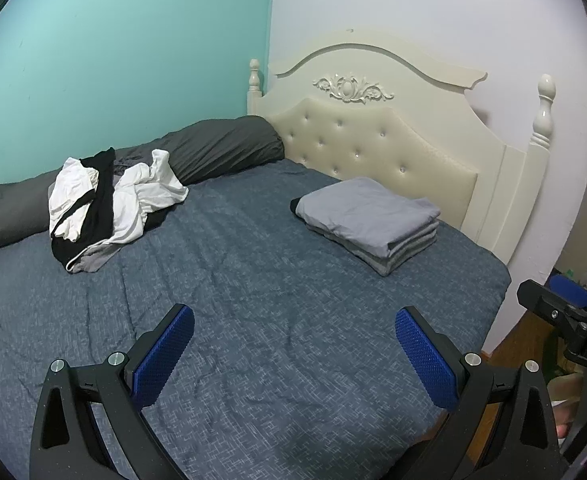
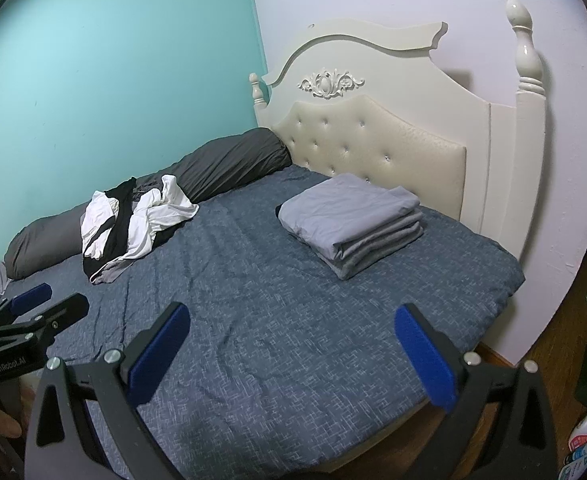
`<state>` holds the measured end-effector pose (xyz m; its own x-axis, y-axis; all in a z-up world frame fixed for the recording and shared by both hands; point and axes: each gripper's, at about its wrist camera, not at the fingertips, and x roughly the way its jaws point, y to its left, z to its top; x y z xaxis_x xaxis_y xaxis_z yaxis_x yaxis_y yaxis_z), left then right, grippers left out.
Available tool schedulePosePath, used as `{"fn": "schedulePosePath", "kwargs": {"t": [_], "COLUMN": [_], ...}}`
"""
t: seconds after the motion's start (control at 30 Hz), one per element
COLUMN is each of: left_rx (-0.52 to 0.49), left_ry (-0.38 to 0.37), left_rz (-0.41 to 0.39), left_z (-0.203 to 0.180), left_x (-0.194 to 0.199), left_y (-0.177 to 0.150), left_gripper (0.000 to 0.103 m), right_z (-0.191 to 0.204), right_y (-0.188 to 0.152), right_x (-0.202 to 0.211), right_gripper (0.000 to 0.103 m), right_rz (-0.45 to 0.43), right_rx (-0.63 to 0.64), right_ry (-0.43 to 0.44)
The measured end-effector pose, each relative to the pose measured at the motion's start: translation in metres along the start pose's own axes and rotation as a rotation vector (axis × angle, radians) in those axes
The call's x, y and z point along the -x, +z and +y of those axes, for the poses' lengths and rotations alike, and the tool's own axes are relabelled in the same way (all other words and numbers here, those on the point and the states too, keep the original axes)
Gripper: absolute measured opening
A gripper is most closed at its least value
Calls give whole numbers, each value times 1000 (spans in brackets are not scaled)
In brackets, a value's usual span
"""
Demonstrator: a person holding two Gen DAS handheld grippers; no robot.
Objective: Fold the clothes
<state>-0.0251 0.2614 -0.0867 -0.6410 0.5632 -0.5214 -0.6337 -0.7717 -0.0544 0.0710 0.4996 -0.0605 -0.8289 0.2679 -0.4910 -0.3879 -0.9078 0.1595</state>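
from my seat: the crumpled heap of white, black and grey clothes (image 1: 109,204) lies at the bed's left near the dark grey bolster (image 1: 221,144), long axis toward the turquoise wall. the folded grey stack (image 1: 369,224) sits by the headboard. left gripper (image 1: 293,356) and right gripper (image 2: 293,354) — jaws spread wide, holding nothing above the blue quilt (image 1: 253,280).

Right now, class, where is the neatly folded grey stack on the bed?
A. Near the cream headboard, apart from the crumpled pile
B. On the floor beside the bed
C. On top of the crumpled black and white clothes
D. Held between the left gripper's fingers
A: the folded grey stack lies on the blue bedspread close to the headboard, well apart from the crumpled black and white clothes by the turquoise wall.
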Motion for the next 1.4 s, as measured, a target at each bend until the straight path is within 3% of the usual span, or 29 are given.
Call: {"fn": "schedulePosePath", "kwargs": {"t": [1.4], "left_rx": [6], "left_ry": [-27], "left_rz": [11], "left_z": [1], "left_x": [-2], "left_y": [-1], "left_gripper": [103], "right_z": [-1], "right_y": [0], "right_x": [-2], "right_gripper": [103], "right_rz": [1], "right_rx": [-1], "right_ry": [-4]}}
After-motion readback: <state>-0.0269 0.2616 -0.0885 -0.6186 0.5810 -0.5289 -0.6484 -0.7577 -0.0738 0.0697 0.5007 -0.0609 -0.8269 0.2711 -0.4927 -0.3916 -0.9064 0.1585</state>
